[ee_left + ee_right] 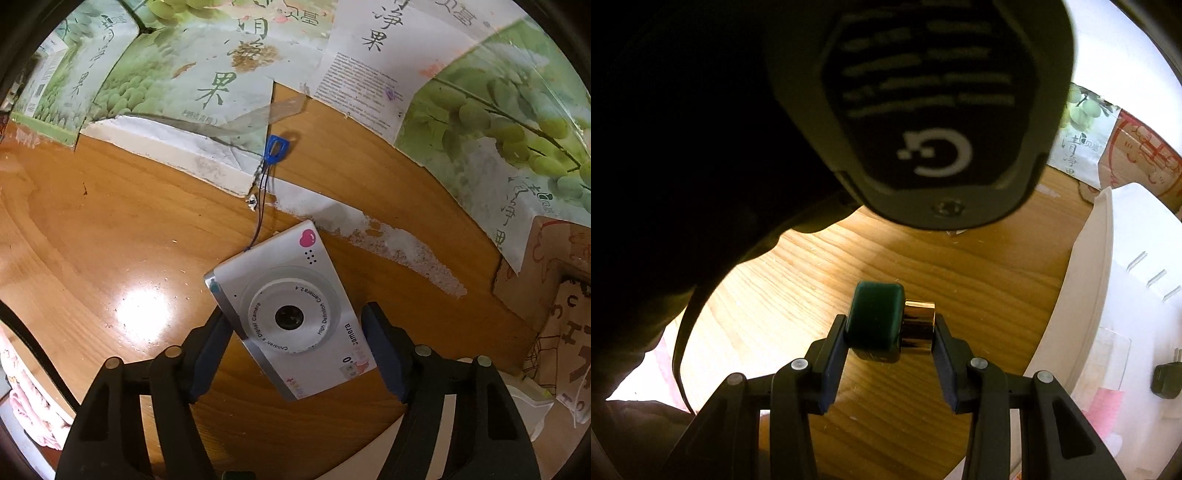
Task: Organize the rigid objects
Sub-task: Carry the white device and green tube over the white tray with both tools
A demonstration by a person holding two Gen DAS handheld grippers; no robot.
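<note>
Basically, left gripper (295,332) sat low over the wooden table (122,229) with a white children's camera (288,314) between its two fingers. Camera lay flat, lens up, turned at an angle so its long body ran diagonally through the gap. Left finger pad (210,350) was at the silver edge of the camera, right pad (384,350) at the printed corner; both looked touching or almost touching, fingers spread wide to fit it. Can't tell whether it was actually clamped or just bracketed. A thin blue strap (264,184) ran from the camera's far corner out to a blue tag (277,147) lying by the torn edge of grape-print cardboard (177,92), well past the fingertips.

Right gripper (890,332) was clenched on a dark green bottle (875,321) with a gold cap (919,325). Bottle lay sideways across the jaws: left finger (836,343) pressed the green base end, right finger (943,347) pressed the cap end. It sat right at the fingertips, over the same wood surface; whether it touched the table couldn't be made out. A large dark device with a white G logo (934,155) filled the top of the right wrist view, blurred, close to the lens. A white bin (1097,280) stood to the right, a black plug (1166,380) inside it.
</note>
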